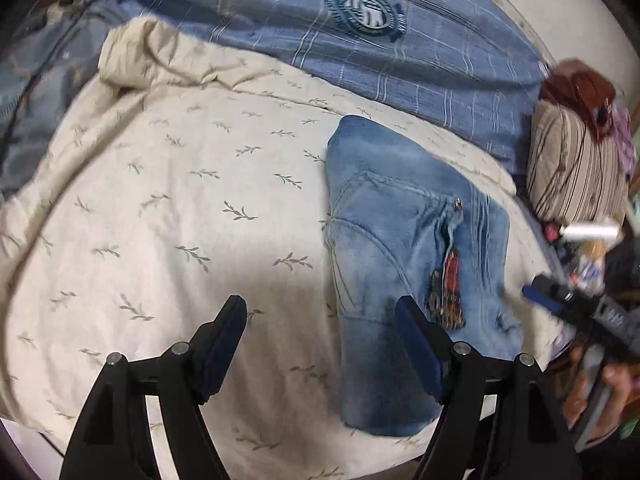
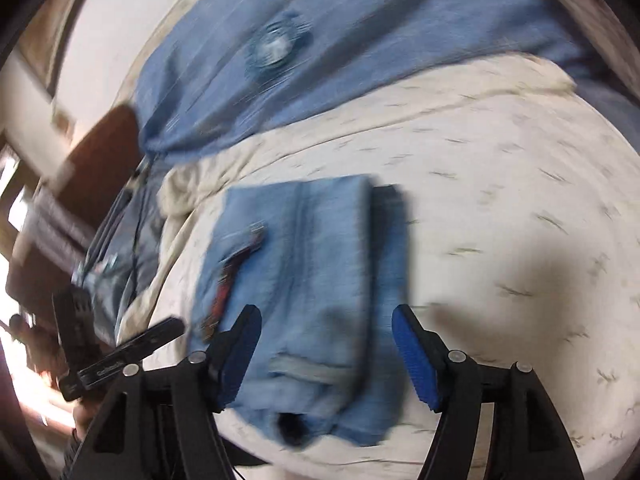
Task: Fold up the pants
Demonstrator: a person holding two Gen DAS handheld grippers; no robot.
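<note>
Pants (image 1: 404, 264) lie folded compact on the cream quilt (image 1: 168, 200), just ahead of the left gripper (image 1: 320, 344) and right gripper (image 2: 326, 354), both spread wide and empty; folding looks finished, next likely withdrawal.

I assess this as a home bedroom. A cream leaf-print quilt (image 1: 168, 200) covers the bed; beyond it lies a blue plaid duvet with a round crest (image 1: 360, 32). Right of the quilt sits a brown-striped cushion (image 1: 572, 172).

Cream leaf-print quilt (image 1: 160, 200) and blue plaid blanket (image 1: 280, 20) cover the bed.
</note>
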